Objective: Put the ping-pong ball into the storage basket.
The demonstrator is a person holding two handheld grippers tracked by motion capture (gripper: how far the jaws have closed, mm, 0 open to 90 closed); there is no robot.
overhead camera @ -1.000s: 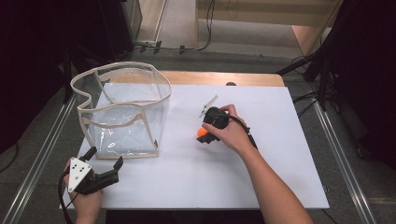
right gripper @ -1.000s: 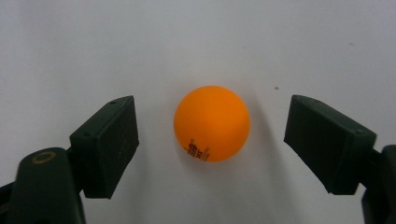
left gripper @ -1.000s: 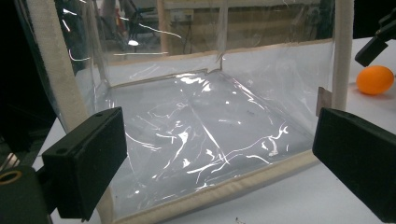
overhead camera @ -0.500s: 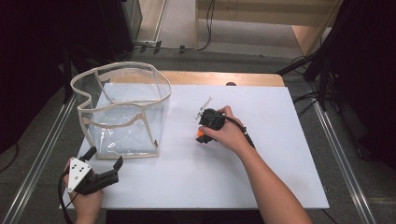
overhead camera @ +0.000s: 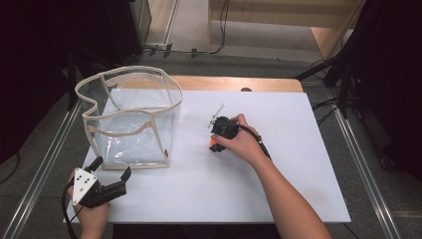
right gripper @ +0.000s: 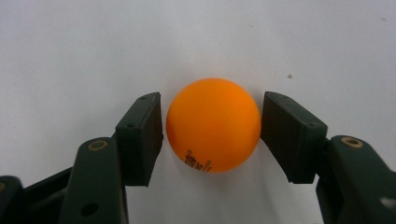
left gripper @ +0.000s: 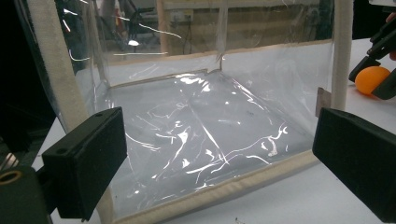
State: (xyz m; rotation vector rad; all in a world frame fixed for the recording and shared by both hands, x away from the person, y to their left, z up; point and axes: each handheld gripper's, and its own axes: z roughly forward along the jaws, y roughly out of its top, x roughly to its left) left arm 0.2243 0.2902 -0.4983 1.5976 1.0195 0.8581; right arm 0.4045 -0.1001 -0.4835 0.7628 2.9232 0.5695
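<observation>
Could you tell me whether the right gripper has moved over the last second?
Yes. In the high view the right gripper has slid slightly left, toward the clear bag, and now brackets the orange ball, jaws not visibly touching it.

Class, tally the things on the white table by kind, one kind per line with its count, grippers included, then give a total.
Orange ball: 1
Clear plastic bag with cream trim: 1
Handheld grippers: 2, the left gripper and the right gripper
Total: 4

White tabletop [overhead camera: 278, 164] on wooden table, wood edge [overhead camera: 234, 82] at far side. Grey floor [overhead camera: 194, 25], metal rails [overhead camera: 366, 174] both sides, dark surroundings, cables [overhead camera: 326, 107] at right.
</observation>
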